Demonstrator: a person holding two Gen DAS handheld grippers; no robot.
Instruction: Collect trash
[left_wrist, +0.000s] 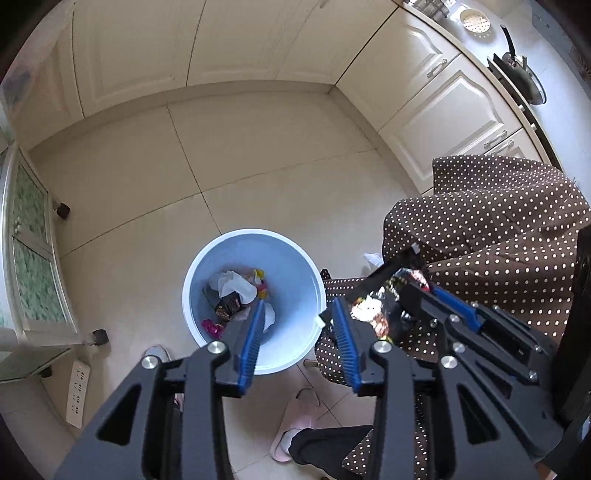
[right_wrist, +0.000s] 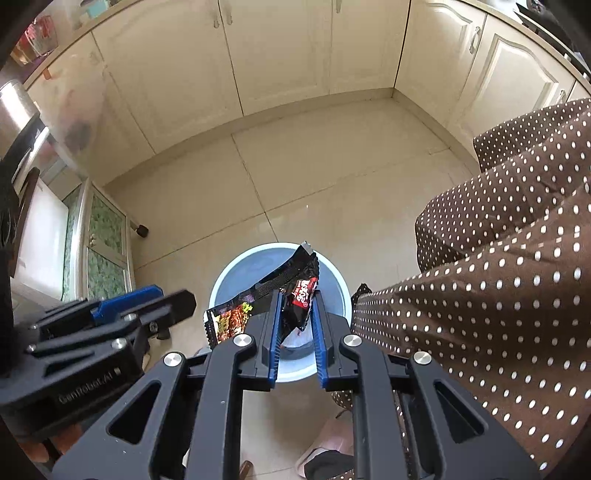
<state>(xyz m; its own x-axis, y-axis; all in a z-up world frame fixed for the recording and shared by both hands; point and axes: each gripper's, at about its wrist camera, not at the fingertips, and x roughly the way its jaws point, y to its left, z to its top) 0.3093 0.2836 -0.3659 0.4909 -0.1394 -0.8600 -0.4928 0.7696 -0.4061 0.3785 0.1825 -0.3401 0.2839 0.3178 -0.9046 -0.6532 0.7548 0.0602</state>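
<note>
Right gripper (right_wrist: 295, 317): clamped on black snack wrapper (right_wrist: 295, 291) — held above the bin.
Left gripper (left_wrist: 301, 321): spread, nothing between the pads.
Blue bin (left_wrist: 295, 266): on floor tiles, paper and wrappers inside.
Polka-dot cloth (left_wrist: 498, 229): at 3 o'clock of bin.

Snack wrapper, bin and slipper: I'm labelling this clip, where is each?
Snack wrapper (right_wrist: 301, 295), right wrist view, on its red logo.
Bin (left_wrist: 295, 280), left wrist view, on its bare inner wall.
Slipper (left_wrist: 295, 424), left wrist view, on its pink upper.
</note>
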